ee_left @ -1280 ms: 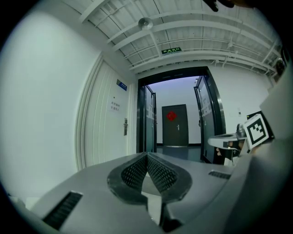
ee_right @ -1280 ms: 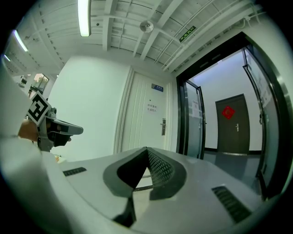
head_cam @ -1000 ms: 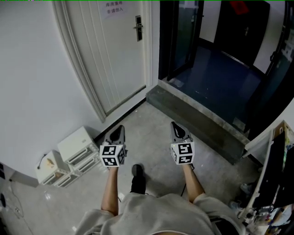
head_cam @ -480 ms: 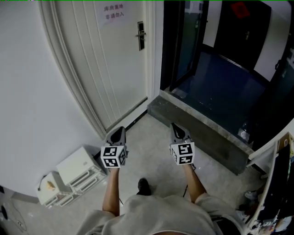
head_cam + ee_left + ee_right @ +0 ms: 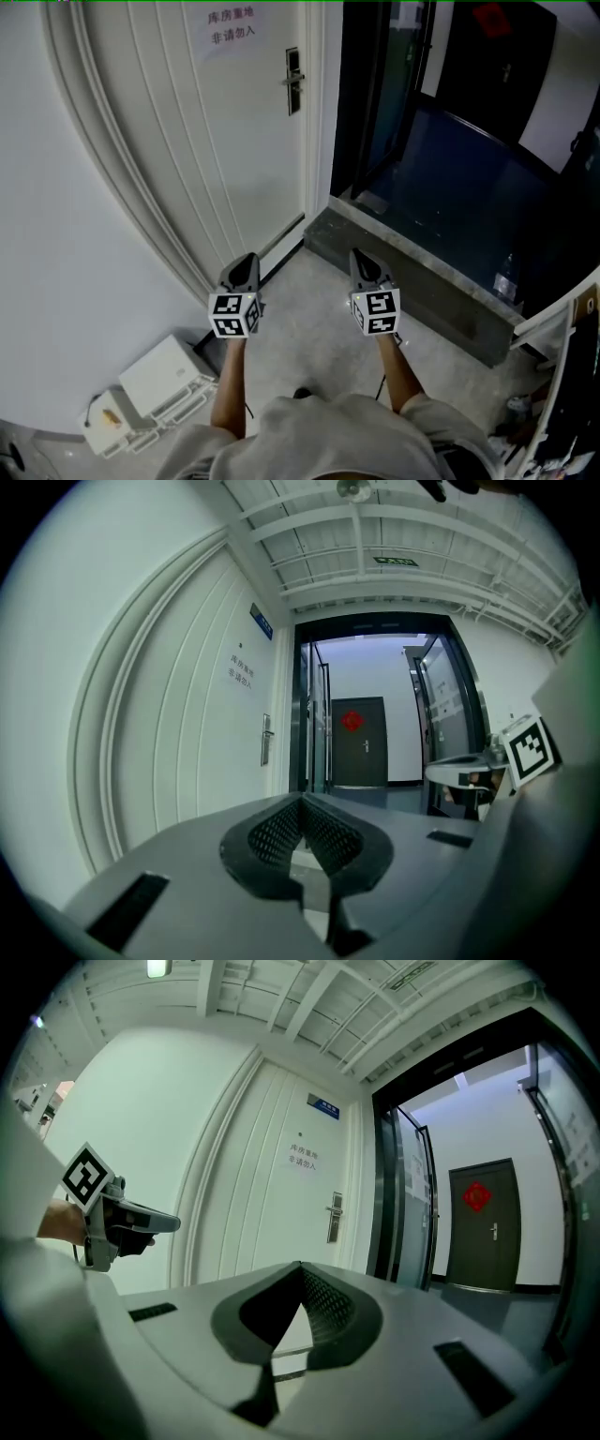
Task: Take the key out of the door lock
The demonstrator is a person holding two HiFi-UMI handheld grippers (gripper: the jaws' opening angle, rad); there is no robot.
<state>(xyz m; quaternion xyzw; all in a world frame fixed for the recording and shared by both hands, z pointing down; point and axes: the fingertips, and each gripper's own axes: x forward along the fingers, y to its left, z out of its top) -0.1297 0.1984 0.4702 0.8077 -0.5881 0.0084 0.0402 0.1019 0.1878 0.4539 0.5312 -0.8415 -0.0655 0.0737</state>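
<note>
The white door (image 5: pixel 216 141) stands ahead on the left, with its lock plate and handle (image 5: pixel 293 80) near the right edge. The lock also shows in the left gripper view (image 5: pixel 267 740) and in the right gripper view (image 5: pixel 334 1218). It is too far and too small for a key to be made out. My left gripper (image 5: pixel 246 261) and right gripper (image 5: pixel 361 258) are held level side by side, well short of the door. Both have their jaws together with nothing between them, as seen close up on the left gripper (image 5: pixel 302 799) and the right gripper (image 5: pixel 300 1265).
A paper notice (image 5: pixel 230 26) hangs high on the door. White drawer boxes (image 5: pixel 164 380) sit on the floor by the wall at left. A grey stone step (image 5: pixel 412 272) leads into a dark glass-walled entry at right, with a dark door (image 5: pixel 359 742) beyond.
The person has walked toward the door. The door and lock look nearer, and the white boxes have slid down and back in the head view. Both grippers keep the same pose.
</note>
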